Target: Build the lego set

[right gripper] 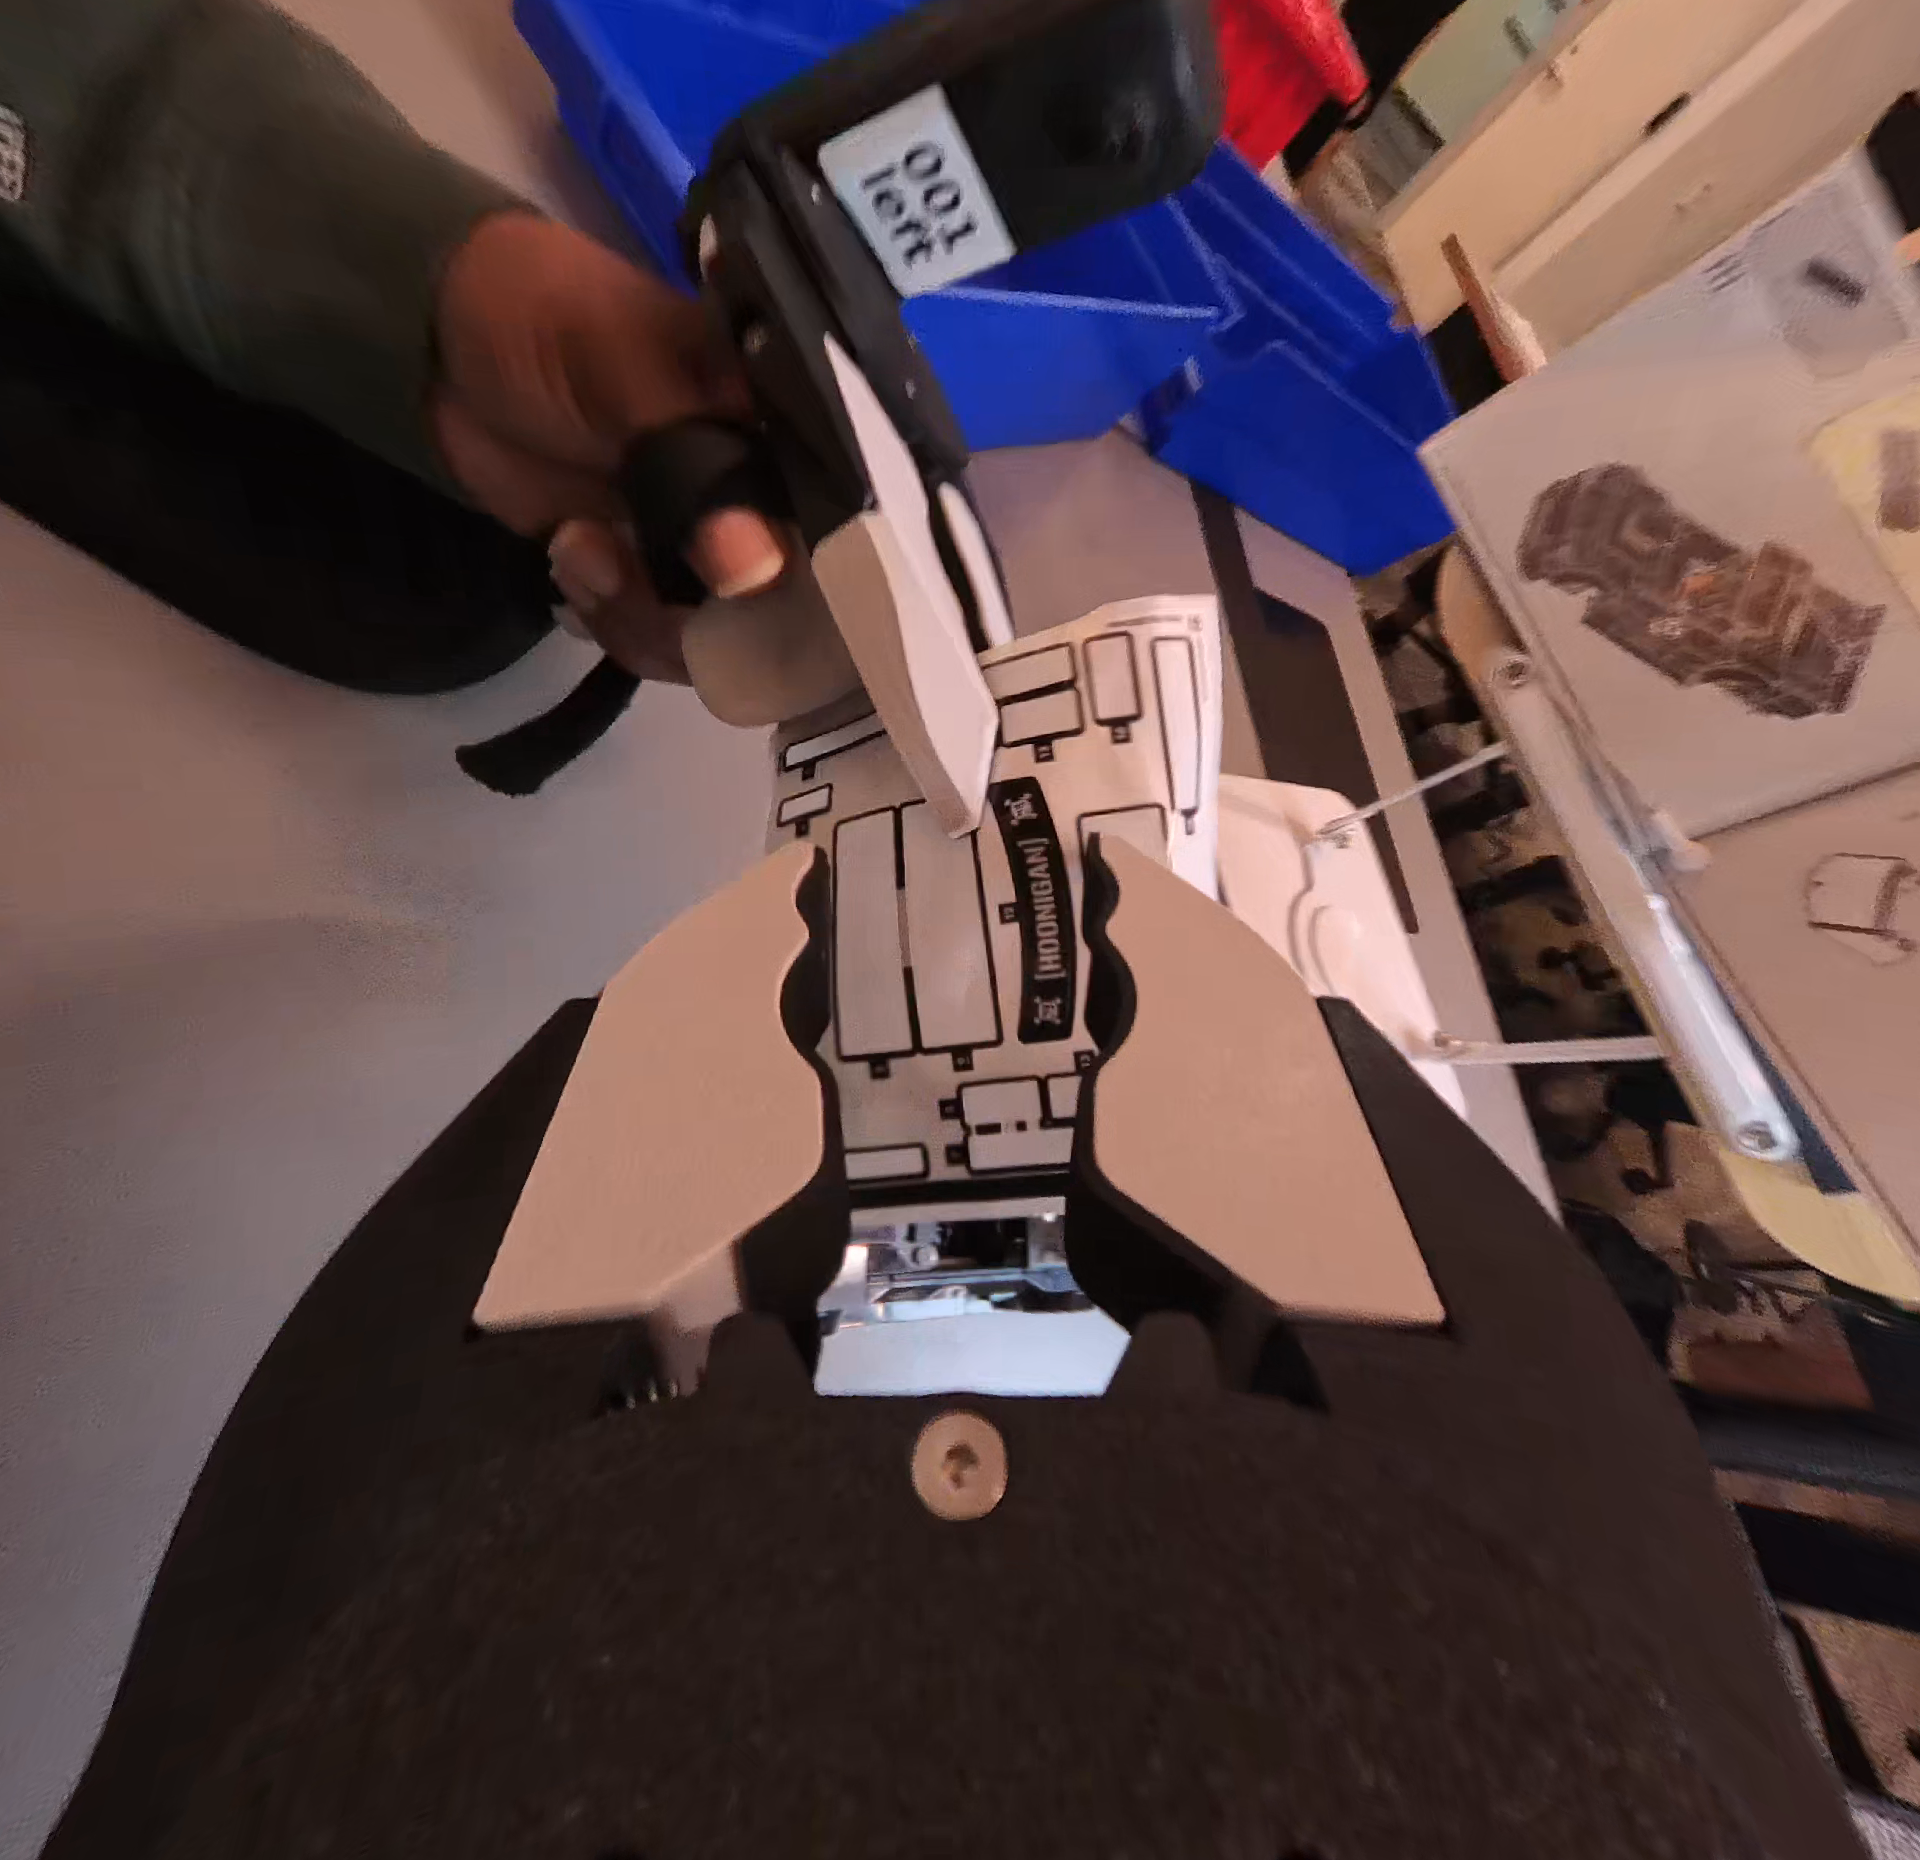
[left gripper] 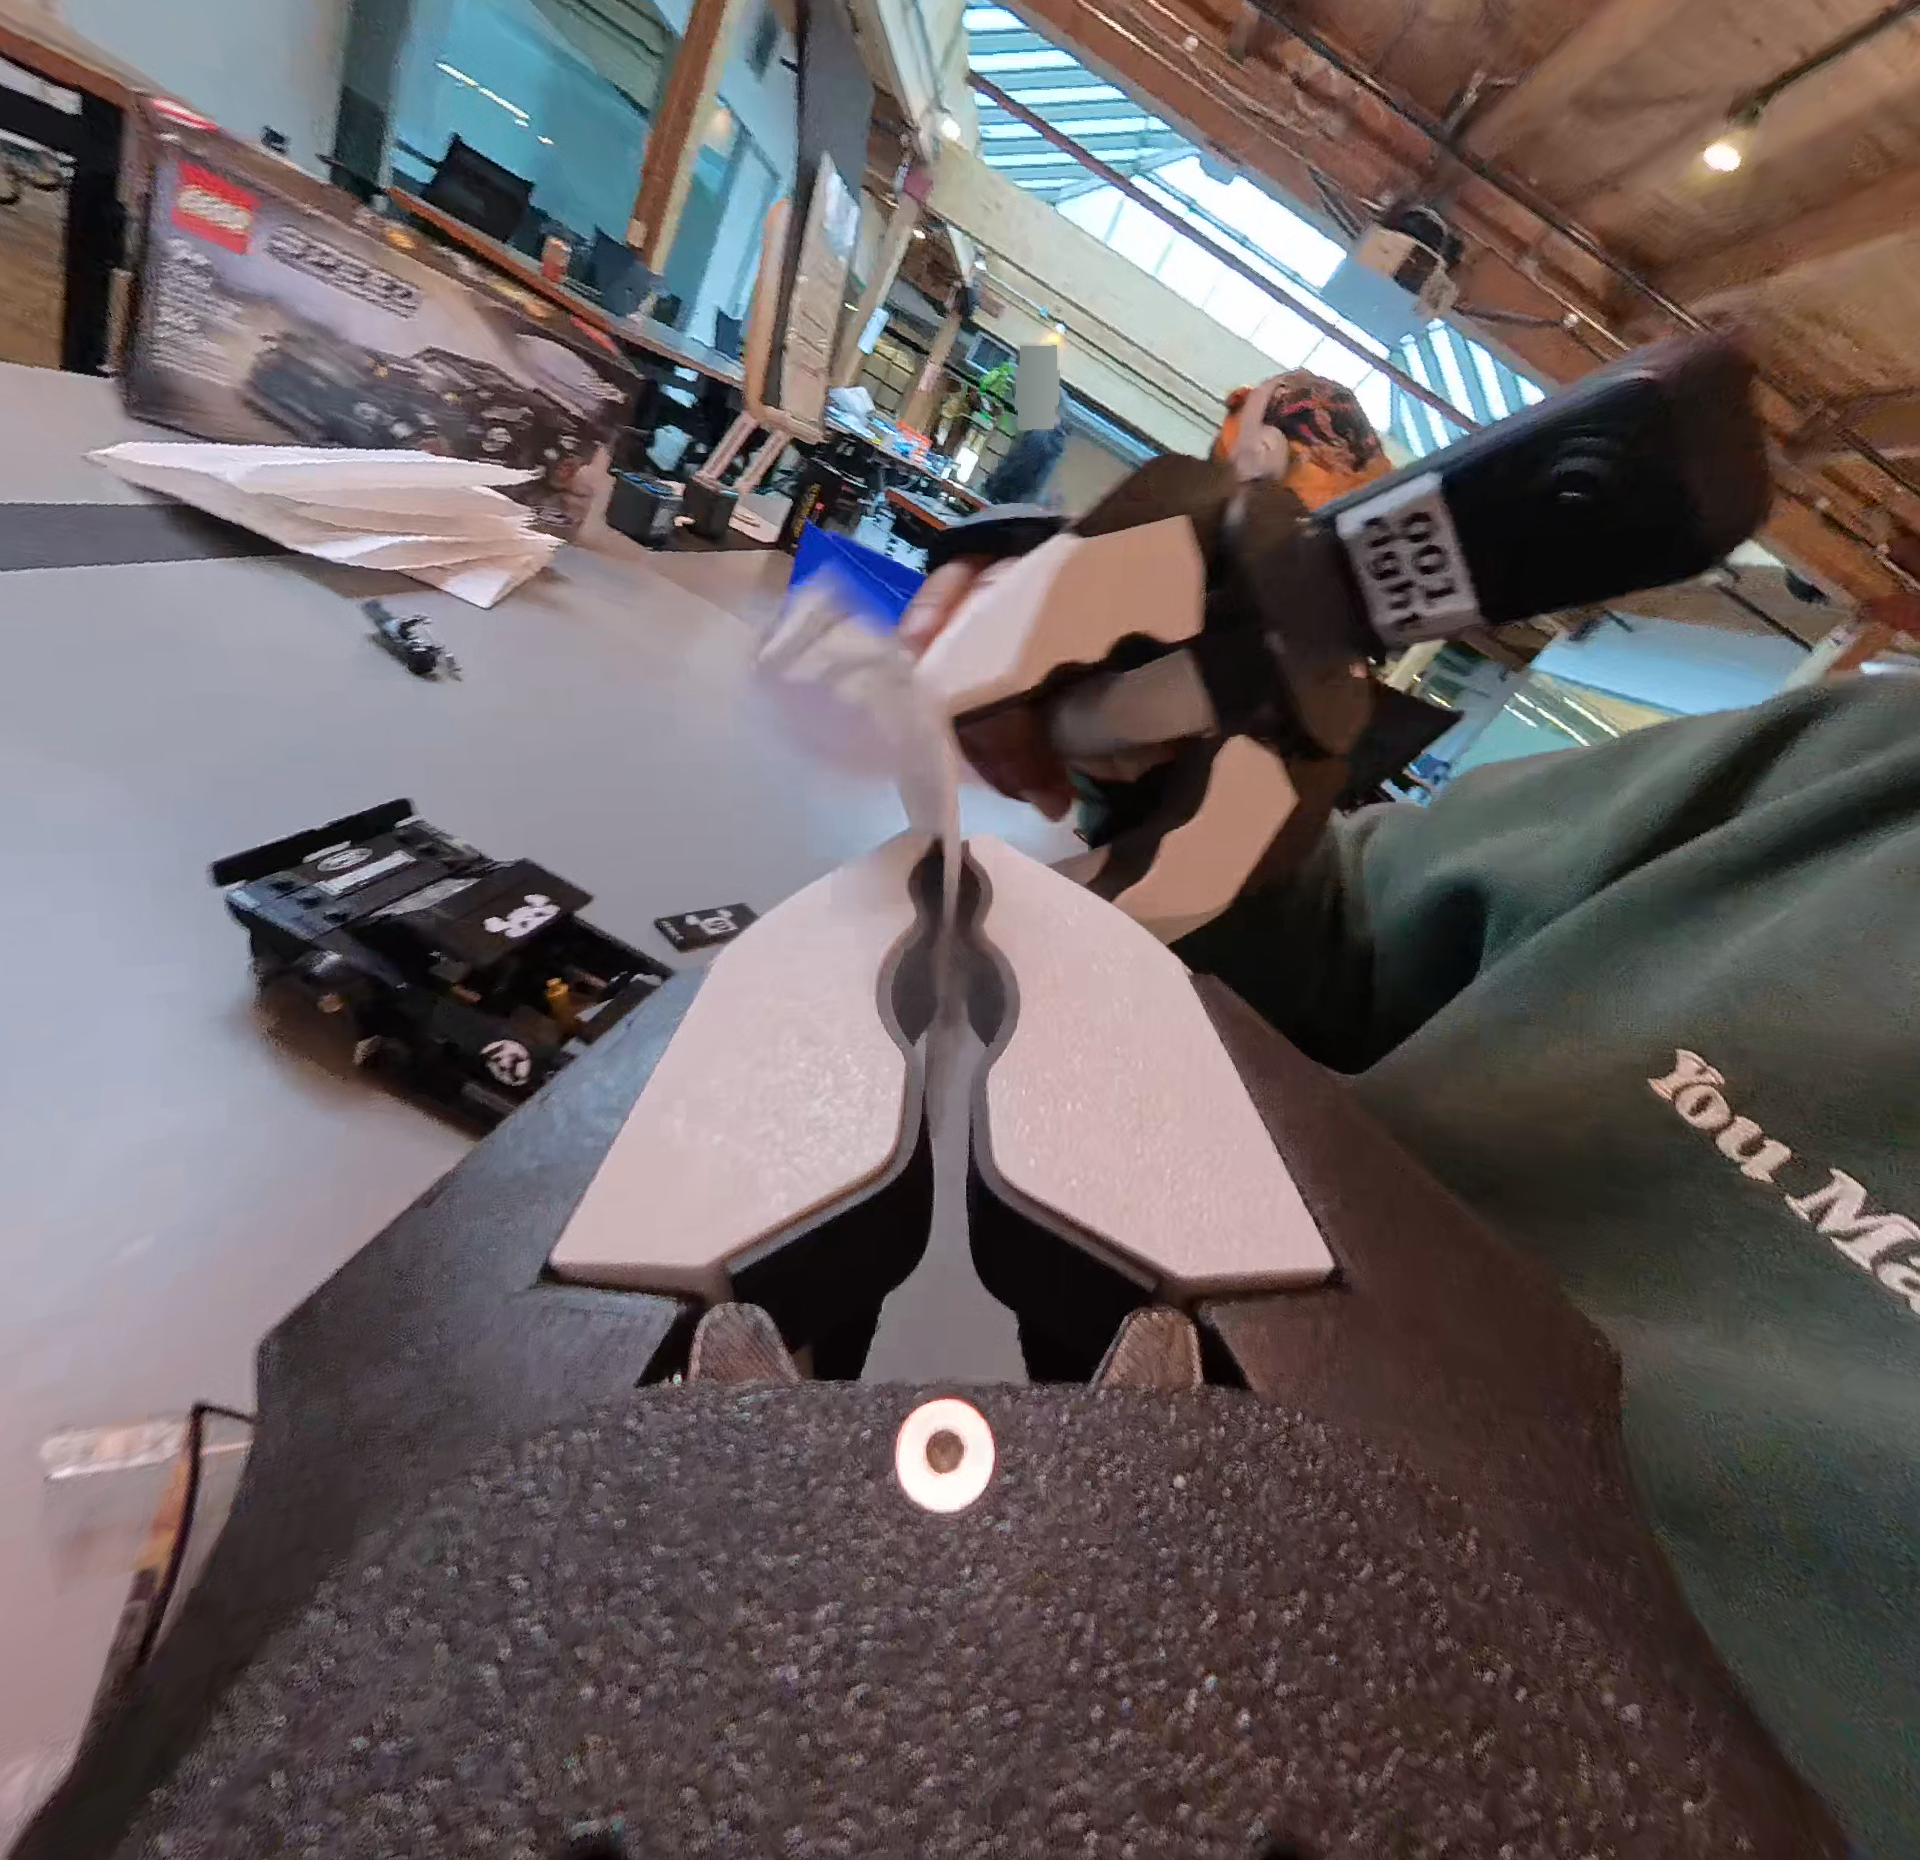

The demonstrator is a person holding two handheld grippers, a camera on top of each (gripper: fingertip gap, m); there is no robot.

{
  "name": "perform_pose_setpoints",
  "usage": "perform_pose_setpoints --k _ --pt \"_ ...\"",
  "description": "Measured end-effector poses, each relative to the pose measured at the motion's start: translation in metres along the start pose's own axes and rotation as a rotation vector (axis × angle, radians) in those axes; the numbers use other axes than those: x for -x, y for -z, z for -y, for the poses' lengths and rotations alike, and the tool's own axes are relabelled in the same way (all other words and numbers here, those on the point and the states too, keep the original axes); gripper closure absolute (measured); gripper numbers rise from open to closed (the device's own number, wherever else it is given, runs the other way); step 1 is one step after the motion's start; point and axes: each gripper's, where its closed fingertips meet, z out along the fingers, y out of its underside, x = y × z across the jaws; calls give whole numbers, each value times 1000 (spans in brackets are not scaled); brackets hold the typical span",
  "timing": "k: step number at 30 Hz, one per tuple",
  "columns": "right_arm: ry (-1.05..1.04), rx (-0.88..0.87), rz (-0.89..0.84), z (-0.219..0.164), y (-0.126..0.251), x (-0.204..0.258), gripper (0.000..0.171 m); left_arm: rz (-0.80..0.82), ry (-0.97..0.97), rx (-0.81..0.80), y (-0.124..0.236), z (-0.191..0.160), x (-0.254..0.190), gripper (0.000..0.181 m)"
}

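Note:
My left gripper point(left gripper: 945, 860) is shut on the edge of a white sticker sheet point(left gripper: 930, 771) and holds it up above the table. In the right wrist view the sticker sheet point(right gripper: 945, 979) faces the camera, pinched near its top by the left gripper point(right gripper: 961, 813). My right gripper point(right gripper: 951, 865) is open, its fingers in front of the sheet and either side of a black curved sticker point(right gripper: 1044, 917). The right gripper also shows in the left wrist view point(left gripper: 1013, 771), open beside the sheet. The black lego car point(left gripper: 436, 969) sits on the grey table.
A small black tile point(left gripper: 707, 922) lies by the car, a small black part point(left gripper: 405, 636) farther back. The lego box point(left gripper: 343, 345) and white paper bags point(left gripper: 343, 511) are at the far left. Blue bins point(right gripper: 1143, 304) and an open instruction booklet point(right gripper: 1714, 563) lie beyond the sheet. Left and right tips are no more than a few centimetres apart. Left tips and right tips are each some 15 cm from the black lego car point(left gripper: 436, 969).

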Motion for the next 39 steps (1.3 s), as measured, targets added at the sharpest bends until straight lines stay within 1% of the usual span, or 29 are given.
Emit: perform_pose_setpoints --k 4,7,11,13,16,19,20,21,23,26,34,37,39 --pt "-37 -16 131 -3 -11 19 126 -37 -62 39 0 -6 -11 180" --pt "-103 -78 221 0 -10 25 140 -79 -119 79 1 -13 -18 180" --pt "-218 -186 353 1 -2 32 153 -94 -207 110 1 -18 -23 180" --pt "-295 -237 416 0 3 33 155 -87 -240 112 1 -18 -24 179" --pt "-389 -293 458 -1 8 29 162 -67 -249 111 2 -18 -21 180" --pt "-377 -284 439 -4 3 30 167 -22 -256 121 -1 -20 -15 180" --pt "-368 -273 410 -7 0 29 166 3 -261 126 -1 -21 -11 181" --pt "-357 -255 374 -11 -3 25 166 40 -258 130 -1 -21 -5 181" --pt "-332 -213 296 -20 -9 18 158 91 -228 157 -1 -23 4 181" --pt "-280 -192 214 -24 -10 10 154 119 -216 181 -1 -27 10 180" --pt "-7 -102 11 -29 -18 5 154 165 -154 202 2 -31 21 180" --pt "77 -76 -35 -28 -19 6 158 185 -141 206 3 -32 24 180" --pt "60 -79 -19 -27 -20 8 163 189 -147 212 3 -32 24 180"
